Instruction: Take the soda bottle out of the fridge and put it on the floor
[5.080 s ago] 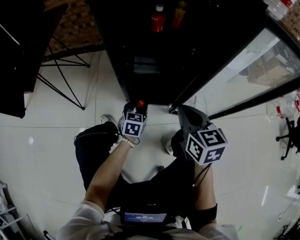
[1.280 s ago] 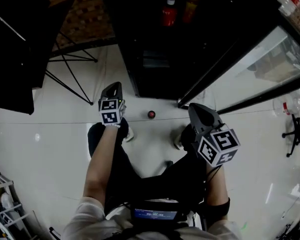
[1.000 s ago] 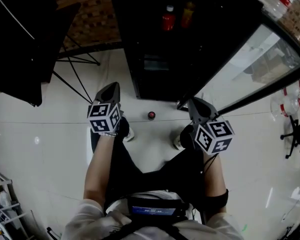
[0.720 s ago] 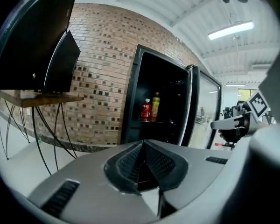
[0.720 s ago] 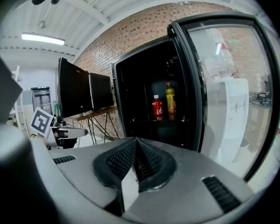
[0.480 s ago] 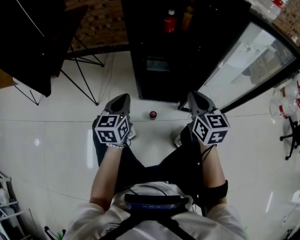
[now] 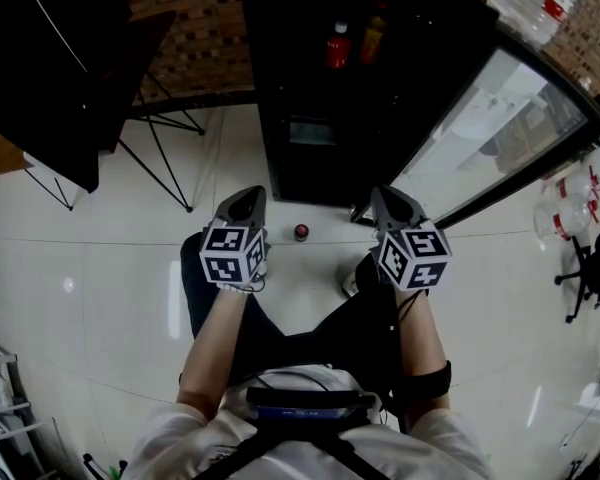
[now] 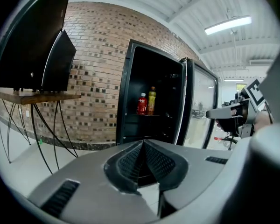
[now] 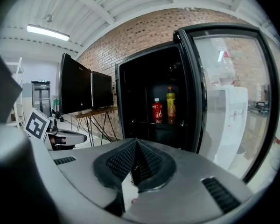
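The soda bottle (image 7: 301,232) stands upright on the white floor in front of the open fridge (image 7: 280,158); from above I see mostly its red cap. My left gripper (image 7: 246,198) is held level to the bottle's left, well above the floor, shut and empty. My right gripper (image 7: 386,197) is held level to the bottle's right, also shut and empty. In the left gripper view the left gripper (image 8: 143,143) points at the fridge with its pads together. The right gripper view shows the right gripper (image 9: 136,141) aimed the same way.
A red bottle (image 7: 338,46) and an orange-yellow bottle (image 7: 371,36) stand on a fridge shelf. The glass door (image 7: 500,118) hangs open to the right. A black table with monitors (image 7: 50,68) on thin legs stands left. An office chair (image 7: 580,268) is far right.
Five seconds ago the left gripper held the bottle low by the floor; it now stands there alone. Over the last second both grippers drew level and closer to my body.
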Motion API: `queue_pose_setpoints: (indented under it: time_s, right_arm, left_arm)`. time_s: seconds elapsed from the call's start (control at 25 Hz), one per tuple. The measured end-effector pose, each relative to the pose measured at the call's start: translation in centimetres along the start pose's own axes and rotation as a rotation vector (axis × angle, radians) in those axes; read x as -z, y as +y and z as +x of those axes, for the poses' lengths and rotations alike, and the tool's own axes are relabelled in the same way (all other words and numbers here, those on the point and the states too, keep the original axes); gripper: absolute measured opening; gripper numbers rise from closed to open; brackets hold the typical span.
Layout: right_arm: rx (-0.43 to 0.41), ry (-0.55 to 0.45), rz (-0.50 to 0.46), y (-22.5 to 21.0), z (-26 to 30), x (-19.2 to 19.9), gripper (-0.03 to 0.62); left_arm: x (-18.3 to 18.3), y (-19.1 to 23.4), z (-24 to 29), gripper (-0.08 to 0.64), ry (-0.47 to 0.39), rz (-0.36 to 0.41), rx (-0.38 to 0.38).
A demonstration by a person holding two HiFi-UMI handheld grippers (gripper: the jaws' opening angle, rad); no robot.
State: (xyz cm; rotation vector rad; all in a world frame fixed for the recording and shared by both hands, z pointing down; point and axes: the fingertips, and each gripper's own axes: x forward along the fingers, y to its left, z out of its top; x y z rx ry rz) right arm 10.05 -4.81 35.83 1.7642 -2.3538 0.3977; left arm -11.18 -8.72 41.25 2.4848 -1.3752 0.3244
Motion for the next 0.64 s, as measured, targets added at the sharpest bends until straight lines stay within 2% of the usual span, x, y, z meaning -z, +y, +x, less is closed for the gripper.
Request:
queue_pose_setpoints:
  time_s: [0.64]
  right_arm:
    - [0.004, -0.001, -0.021, -0.10, 0.26, -0.05, 0.011]
  left_arm:
    - [-0.26, 0.43, 0.47, 0.000, -0.004, -0.005, -0.003]
